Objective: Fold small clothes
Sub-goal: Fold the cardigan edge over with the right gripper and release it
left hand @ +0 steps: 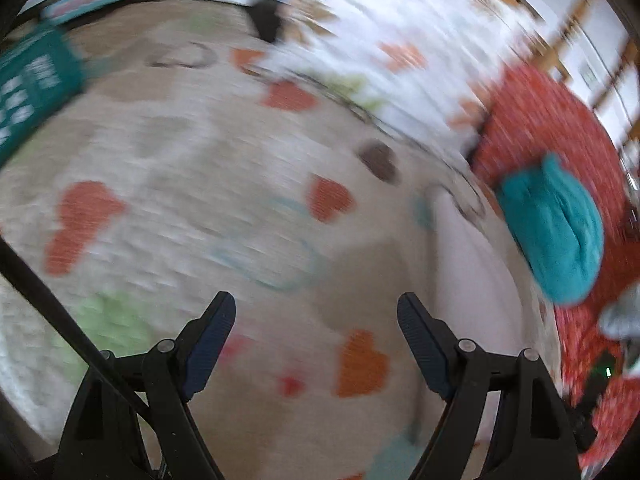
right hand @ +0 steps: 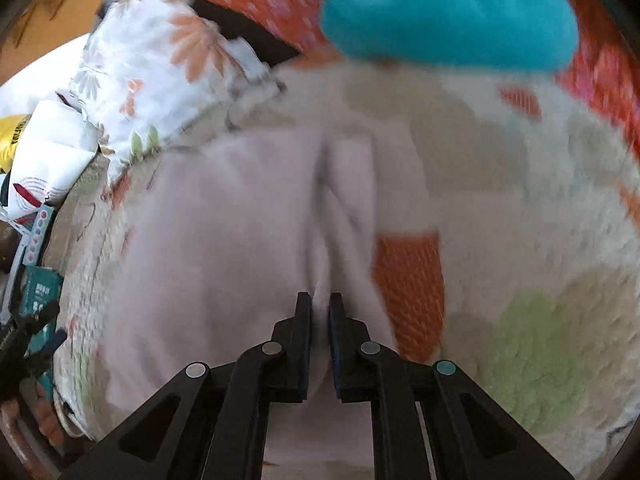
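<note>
A pale pink garment (right hand: pixel 224 240) lies on a cream quilt with hearts (right hand: pixel 520 208). My right gripper (right hand: pixel 320 300) is shut on a raised fold of the pink garment. A teal garment (right hand: pixel 448 12) lies bunched at the quilt's far edge. In the left wrist view my left gripper (left hand: pixel 316 308) is open and empty above the quilt (left hand: pixel 200 184); the pink garment (left hand: pixel 472 264) shows to its right and the teal garment (left hand: pixel 556 228) further right. Both views are blurred.
A red patterned cloth (left hand: pixel 544 120) lies under the teal garment. A white floral pillow (right hand: pixel 160 64) sits at the quilt's left. Teal boxes (left hand: pixel 32 84) and packets (right hand: pixel 44 148) lie beside the quilt.
</note>
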### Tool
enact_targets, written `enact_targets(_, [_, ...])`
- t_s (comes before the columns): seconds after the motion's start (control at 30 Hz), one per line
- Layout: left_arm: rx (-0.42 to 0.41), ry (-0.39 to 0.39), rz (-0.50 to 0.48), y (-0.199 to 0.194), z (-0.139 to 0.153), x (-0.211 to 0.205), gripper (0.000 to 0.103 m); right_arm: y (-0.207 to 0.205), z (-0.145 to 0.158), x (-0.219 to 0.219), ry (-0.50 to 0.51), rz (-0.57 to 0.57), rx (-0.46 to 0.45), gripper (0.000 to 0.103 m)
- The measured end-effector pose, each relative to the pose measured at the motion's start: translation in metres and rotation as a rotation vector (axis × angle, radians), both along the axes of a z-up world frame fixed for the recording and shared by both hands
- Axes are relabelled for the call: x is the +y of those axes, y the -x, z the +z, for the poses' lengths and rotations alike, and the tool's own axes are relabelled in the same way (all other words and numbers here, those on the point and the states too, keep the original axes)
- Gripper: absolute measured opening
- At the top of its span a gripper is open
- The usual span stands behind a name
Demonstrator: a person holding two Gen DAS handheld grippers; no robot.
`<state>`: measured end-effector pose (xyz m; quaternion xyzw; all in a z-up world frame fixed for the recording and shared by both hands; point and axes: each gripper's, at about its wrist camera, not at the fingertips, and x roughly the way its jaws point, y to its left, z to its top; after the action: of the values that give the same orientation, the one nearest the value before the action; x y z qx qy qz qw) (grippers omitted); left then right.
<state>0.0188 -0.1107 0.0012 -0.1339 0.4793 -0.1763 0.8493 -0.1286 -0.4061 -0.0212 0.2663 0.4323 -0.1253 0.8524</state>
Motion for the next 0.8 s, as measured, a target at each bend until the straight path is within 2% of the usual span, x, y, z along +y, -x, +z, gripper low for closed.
enact_targets(0.1, [0.0, 0.0, -0.111, 0.012, -0.006, -0.038, 0.082, 0.014, 0.009, -0.012, -0.027, -0.029, -0.052, 0.014])
enact_targets(0.17, [-0.001, -0.004, -0.173, 0.019, -0.01, -0.06, 0.082, 0.026, 0.022, -0.018, -0.052, -0.035, -0.107, 0.022])
enact_targets(0.23, [0.003, -0.02, -0.223, 0.025, -0.015, -0.078, 0.082, 0.035, 0.033, -0.02, -0.072, -0.016, -0.163, 0.047])
enact_targets(0.27, [0.001, -0.032, -0.236, 0.028, -0.017, -0.083, 0.082, 0.039, 0.035, -0.018, -0.078, 0.003, -0.19, 0.049])
enact_targets(0.37, [-0.022, -0.037, -0.241, 0.032, -0.017, -0.087, 0.082, 0.03, 0.038, -0.008, -0.073, 0.066, -0.204, 0.05])
enact_targets(0.5, [-0.038, 0.006, -0.227, 0.033, -0.013, -0.083, 0.082, -0.005, 0.016, 0.005, -0.099, 0.131, -0.136, 0.049])
enact_targets(0.53, [-0.039, 0.008, -0.226, 0.033, -0.012, -0.082, 0.082, -0.016, 0.006, 0.008, -0.108, 0.146, -0.106, 0.045])
enact_targets(0.57, [-0.043, 0.012, -0.229, 0.033, -0.011, -0.084, 0.082, -0.024, -0.004, 0.009, -0.14, 0.163, -0.093, 0.035])
enact_targets(0.6, [-0.046, 0.015, -0.235, 0.033, -0.009, -0.086, 0.082, -0.028, -0.008, 0.008, -0.174, 0.172, -0.09, 0.009])
enact_targets(0.67, [-0.054, 0.011, -0.258, 0.034, -0.008, -0.094, 0.082, -0.021, 0.001, -0.002, -0.214, 0.157, -0.138, 0.008])
enact_targets(0.8, [-0.06, -0.029, -0.337, 0.051, -0.011, -0.117, 0.082, 0.015, 0.037, -0.024, -0.123, 0.09, -0.207, 0.007])
